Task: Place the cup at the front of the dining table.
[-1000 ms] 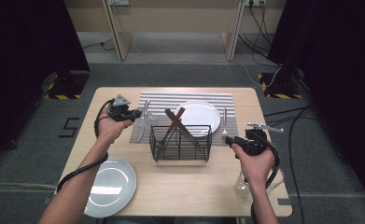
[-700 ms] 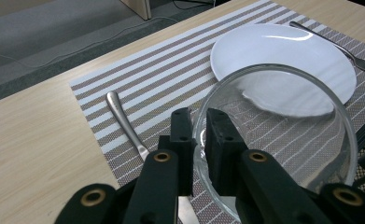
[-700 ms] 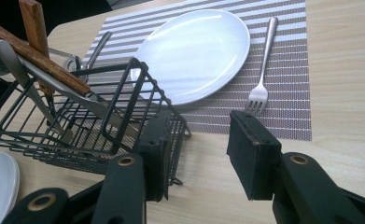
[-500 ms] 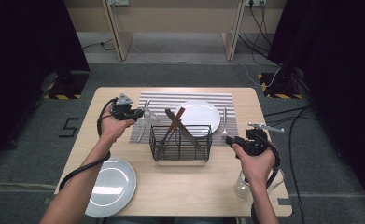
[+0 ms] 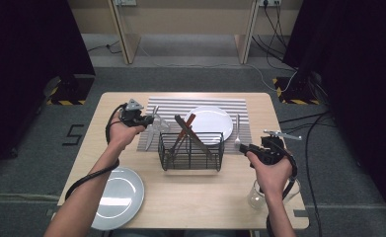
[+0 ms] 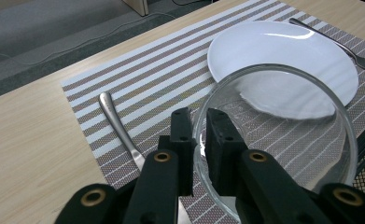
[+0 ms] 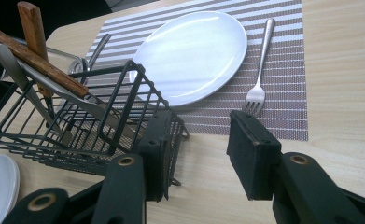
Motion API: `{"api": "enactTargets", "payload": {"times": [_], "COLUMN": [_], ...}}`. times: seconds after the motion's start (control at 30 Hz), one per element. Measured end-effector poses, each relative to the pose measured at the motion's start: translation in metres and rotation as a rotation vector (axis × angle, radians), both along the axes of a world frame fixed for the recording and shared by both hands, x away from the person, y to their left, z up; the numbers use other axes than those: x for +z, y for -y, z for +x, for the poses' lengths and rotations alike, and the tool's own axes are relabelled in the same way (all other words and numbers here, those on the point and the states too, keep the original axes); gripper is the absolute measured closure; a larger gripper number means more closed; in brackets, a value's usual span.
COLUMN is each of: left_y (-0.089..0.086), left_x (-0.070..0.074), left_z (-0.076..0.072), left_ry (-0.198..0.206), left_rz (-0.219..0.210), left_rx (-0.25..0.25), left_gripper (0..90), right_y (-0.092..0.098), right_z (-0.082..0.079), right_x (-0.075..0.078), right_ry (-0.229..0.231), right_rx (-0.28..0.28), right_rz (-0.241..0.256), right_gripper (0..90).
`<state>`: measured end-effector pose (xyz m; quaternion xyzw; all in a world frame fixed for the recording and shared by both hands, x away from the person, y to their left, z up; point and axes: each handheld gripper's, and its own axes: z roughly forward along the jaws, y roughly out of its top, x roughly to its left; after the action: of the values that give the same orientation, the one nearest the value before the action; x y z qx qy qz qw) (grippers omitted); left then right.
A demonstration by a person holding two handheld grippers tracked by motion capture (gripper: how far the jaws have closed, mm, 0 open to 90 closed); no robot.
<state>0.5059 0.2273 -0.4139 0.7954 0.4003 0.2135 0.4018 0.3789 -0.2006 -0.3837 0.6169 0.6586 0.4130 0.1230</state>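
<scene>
Left gripper (image 6: 199,140): your jaws are clamped on the glass bowl's (image 6: 283,140) rim, above the striped placemat (image 6: 138,70).
Right gripper (image 7: 196,140): your jaws are apart beside the wire basket (image 7: 77,126) on the counter (image 7: 339,70).

Fork (image 7: 258,74), white plate (image 5: 209,123), wire basket (image 5: 191,151)

light: bright, even overhead | glare: white plate (image 6: 283,65) | blur: near claws soft | surroundings: dark

a light wooden worktop (image 5: 131,101) carries a striped mat (image 5: 200,102) at the back, a black wire basket (image 5: 191,153) at its middle, a grey plate (image 5: 117,195) front left and a glass jar (image 5: 256,196) front right.
</scene>
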Motion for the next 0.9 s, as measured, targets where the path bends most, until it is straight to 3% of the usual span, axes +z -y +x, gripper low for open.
{"api": "enactTargets", "payload": {"times": [0.9], "left_y": [0.0057], "left_x": [-0.0056], "left_z": [0.0074], "left_ry": [-0.019], "left_rz": [0.006], "left_rx": [-0.001], "left_gripper": [81.2], "right_y": [0.0002], "right_z": [0.0005], "right_x": [-0.0008], "right_ry": [-0.001], "right_rx": [-0.001], "right_rz": [0.000], "right_gripper": [59.3]}}
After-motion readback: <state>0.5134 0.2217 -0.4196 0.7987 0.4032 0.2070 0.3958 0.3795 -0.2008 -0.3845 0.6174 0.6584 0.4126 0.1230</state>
